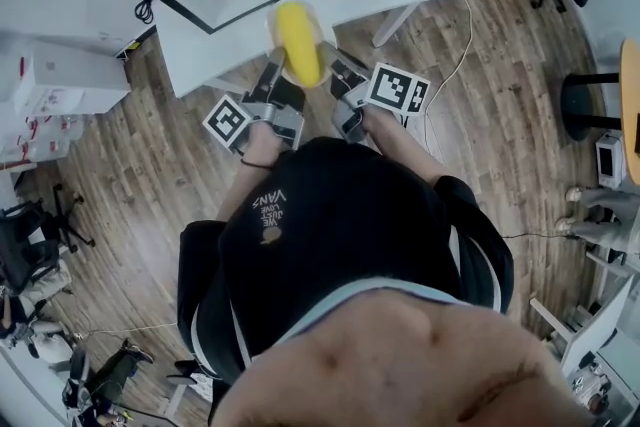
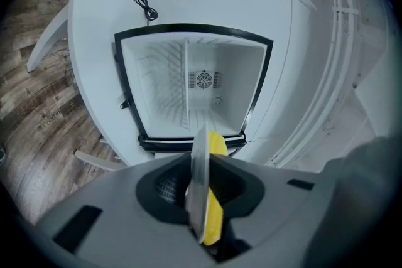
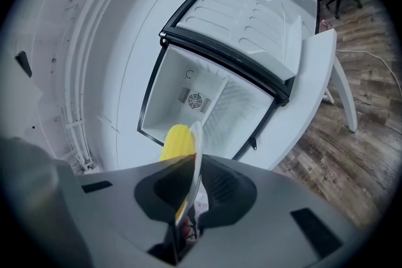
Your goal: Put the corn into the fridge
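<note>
Transfer step under way: left gripper (image 1: pixel 271 75) and right gripper (image 1: pixel 343 75) each pinch the plate (image 2: pixel 199 172) rim, carrying corn (image 1: pixel 298 43) before the open fridge (image 2: pixel 251 91); next, level insertion.

**Corn** (image 1: pixel 297 43): one yellow cob lying flat on a white plate (image 2: pixel 198 179), its long axis pointing at the mouth of the fridge (image 2: pixel 242 91), just outside the opening.

**Fridge:** small, white, black-framed, with its door (image 3: pixel 245 16) swung open. Inside are a shelf and, on the back wall, a round fan grille (image 2: pixel 204 80).
</note>
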Tool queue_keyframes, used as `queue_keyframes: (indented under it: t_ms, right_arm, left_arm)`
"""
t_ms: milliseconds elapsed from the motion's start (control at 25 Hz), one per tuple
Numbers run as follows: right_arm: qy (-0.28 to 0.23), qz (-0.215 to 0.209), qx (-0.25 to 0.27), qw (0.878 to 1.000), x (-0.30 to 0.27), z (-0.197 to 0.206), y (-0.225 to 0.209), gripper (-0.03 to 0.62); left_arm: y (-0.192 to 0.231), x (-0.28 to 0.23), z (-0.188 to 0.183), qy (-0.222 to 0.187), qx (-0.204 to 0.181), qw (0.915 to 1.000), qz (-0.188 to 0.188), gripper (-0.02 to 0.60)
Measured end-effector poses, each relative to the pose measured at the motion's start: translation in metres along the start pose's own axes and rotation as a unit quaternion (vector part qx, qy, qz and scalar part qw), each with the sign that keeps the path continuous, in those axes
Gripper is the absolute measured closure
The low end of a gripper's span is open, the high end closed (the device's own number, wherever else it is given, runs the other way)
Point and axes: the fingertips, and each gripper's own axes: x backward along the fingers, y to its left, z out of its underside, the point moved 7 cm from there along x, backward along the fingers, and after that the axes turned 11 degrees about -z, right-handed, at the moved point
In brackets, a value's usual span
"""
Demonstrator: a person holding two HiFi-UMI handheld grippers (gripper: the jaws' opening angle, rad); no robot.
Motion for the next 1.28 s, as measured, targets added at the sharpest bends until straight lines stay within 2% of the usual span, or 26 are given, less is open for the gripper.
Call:
queue_keyframes:
  t_ms: [520,1280]
  right_arm:
    - [-0.001,-0.004,0.001,1.000,-0.032,-0.022,-0.010,0.560]
    - [-0.003,-0.001,0.004,1.000,-0.112,-0.052,-0.024,0.560]
  left_arm:
    - [-0.004,-0.028,-0.029,0.000,-0.002,1.0000,0.002,0.512]
    - [-0.008,-0.071,-0.104,0.001,0.003,1.0000,0.002,0.512]
